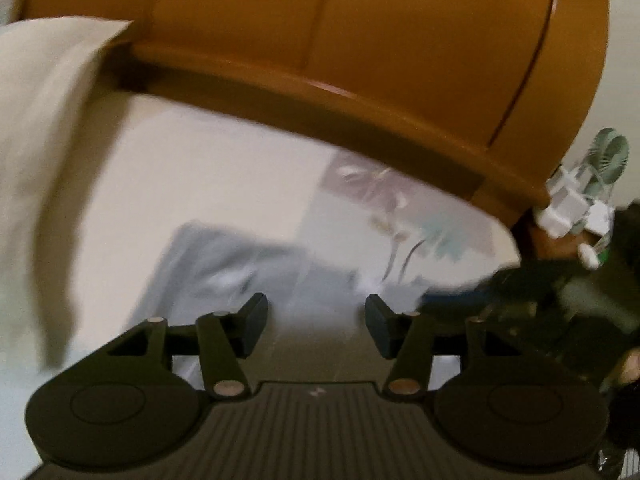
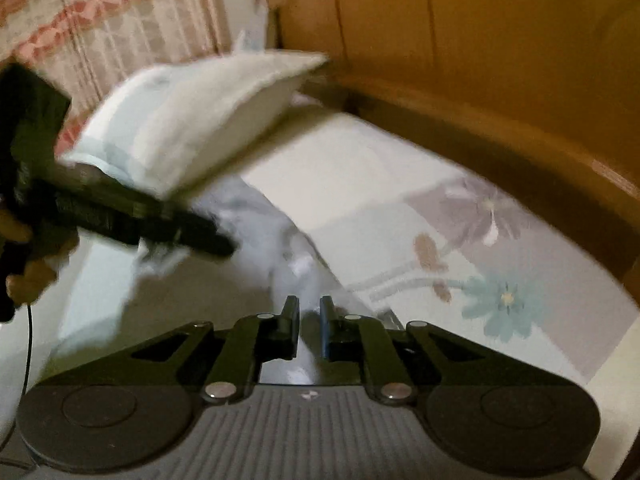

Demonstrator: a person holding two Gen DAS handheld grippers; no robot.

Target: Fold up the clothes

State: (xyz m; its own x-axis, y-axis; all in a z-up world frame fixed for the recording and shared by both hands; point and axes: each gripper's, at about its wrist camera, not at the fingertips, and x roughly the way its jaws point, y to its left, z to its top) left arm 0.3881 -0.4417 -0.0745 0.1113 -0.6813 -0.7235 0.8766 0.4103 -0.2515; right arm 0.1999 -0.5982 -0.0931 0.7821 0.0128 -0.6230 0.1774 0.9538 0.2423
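On the bed (image 1: 200,168), a pale grey garment (image 1: 224,268) is lying rumpled, not yet folded. The left gripper (image 1: 316,320) is hovering over it, jaws apart and empty. The right gripper (image 2: 309,332) is pinching a fold of the garment, jaws nearly together. Folding looks barely begun.

Black hand-held gripper (image 1: 316,316); ribbed grey base

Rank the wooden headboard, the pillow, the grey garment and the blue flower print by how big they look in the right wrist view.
1. wooden headboard
2. pillow
3. grey garment, partly hidden
4. blue flower print
Nearness skews this.
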